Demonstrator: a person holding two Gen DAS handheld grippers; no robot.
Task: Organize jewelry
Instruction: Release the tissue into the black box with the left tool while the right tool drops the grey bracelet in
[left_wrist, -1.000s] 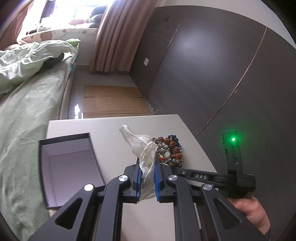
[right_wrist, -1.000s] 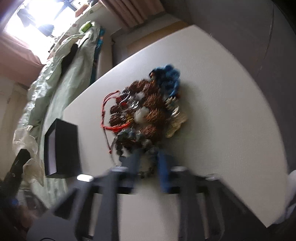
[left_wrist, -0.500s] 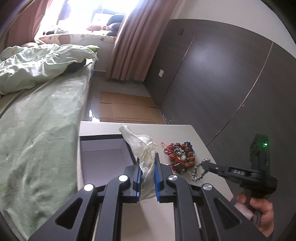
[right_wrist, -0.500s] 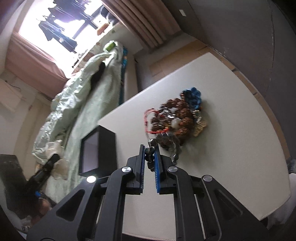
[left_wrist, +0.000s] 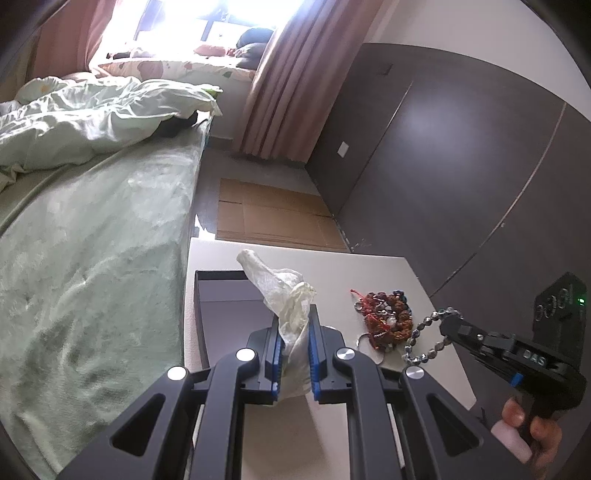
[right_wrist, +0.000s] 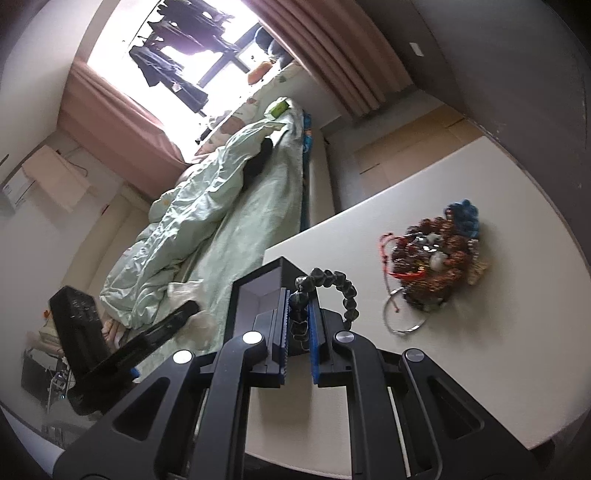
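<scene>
Beside the bed (left_wrist: 92, 258), over the white table (right_wrist: 461, 350), left tongs (left_wrist: 294, 332) pinch a plastic bag (left_wrist: 284, 291), right tongs (right_wrist: 299, 317) a bead bracelet (right_wrist: 332, 284).

Left gripper (left_wrist: 294, 332) pinches a crumpled white bag (left_wrist: 284, 291) above the open dark box (left_wrist: 221, 295) on the white table (left_wrist: 376, 269). Right gripper (left_wrist: 448, 325) holds a bead chain (left_wrist: 424, 338) dangling just beside the jewelry pile (left_wrist: 384, 317).

On our tabletop (left_wrist: 369, 266) we've got the open box (left_wrist: 221, 295) sitting at the left edge, right beside the bed (left_wrist: 92, 240). The jewelry pile (left_wrist: 386, 317) lies to its right, well apart. Cardboard (left_wrist: 269, 218) lies on the floor behind the tabletop.
</scene>
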